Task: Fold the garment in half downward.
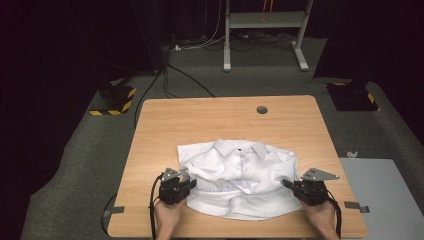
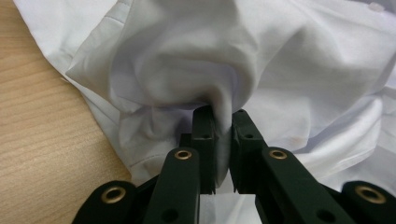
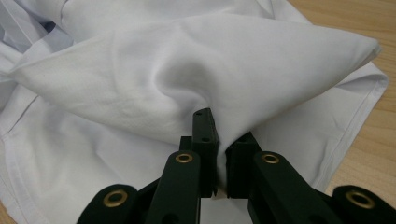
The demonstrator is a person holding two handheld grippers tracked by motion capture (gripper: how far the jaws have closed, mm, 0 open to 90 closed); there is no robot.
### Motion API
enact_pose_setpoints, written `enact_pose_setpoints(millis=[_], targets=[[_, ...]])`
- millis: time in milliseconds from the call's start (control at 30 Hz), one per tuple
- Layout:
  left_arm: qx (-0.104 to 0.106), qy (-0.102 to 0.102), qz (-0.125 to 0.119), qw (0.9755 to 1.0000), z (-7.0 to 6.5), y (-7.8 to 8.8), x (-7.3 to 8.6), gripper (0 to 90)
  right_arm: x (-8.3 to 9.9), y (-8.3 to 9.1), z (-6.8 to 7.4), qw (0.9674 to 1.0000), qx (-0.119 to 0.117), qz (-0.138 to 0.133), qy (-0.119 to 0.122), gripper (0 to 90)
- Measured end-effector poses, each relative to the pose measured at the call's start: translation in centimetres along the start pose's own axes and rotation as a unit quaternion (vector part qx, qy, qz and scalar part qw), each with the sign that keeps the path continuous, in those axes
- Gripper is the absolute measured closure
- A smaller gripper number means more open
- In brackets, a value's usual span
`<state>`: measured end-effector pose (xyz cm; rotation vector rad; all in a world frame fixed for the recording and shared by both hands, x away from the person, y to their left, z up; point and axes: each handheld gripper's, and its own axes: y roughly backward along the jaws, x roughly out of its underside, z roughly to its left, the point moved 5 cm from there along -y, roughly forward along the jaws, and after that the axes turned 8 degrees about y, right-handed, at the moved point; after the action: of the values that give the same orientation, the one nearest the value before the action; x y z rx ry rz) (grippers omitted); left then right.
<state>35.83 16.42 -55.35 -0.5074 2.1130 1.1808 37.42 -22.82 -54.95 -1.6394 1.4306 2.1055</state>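
White cotton collared shirt (image 1: pixel 240 175) lies front-up near the wooden table's (image 1: pixel 200 120) front edge, partly folded. The left gripper (image 1: pixel 186 176) and right gripper (image 1: pixel 290 184) each pinch a fold of cloth; laying those folds down and smoothing likely remain.

Forearms cut off by bottom edge, shirt (image 1: pixel 240 175) hem folded under, pinched cloth hiding fingers' (image 2: pixel 205 130) inner faces

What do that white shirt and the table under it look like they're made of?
The shirt looks like thin woven cloth, maybe cotton or a blend: matte, soft, bunching into rounded folds where the left gripper and right gripper pinch it. The table looks like wood or a wood-pattern laminate: pale, smooth, with straight grain lines. Which one, the look leaves open.
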Motion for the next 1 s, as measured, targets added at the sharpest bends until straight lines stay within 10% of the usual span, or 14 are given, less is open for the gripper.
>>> enact_pose_setpoints(millis=[1000], targets=[[-0.011, -0.007, 0.032, 0.9994, -0.3, -3.2, -0.4, 73.1, 0.9, -1.7, -1.5, 0.9995, 0.018, 0.022, -0.015, 80.6]])
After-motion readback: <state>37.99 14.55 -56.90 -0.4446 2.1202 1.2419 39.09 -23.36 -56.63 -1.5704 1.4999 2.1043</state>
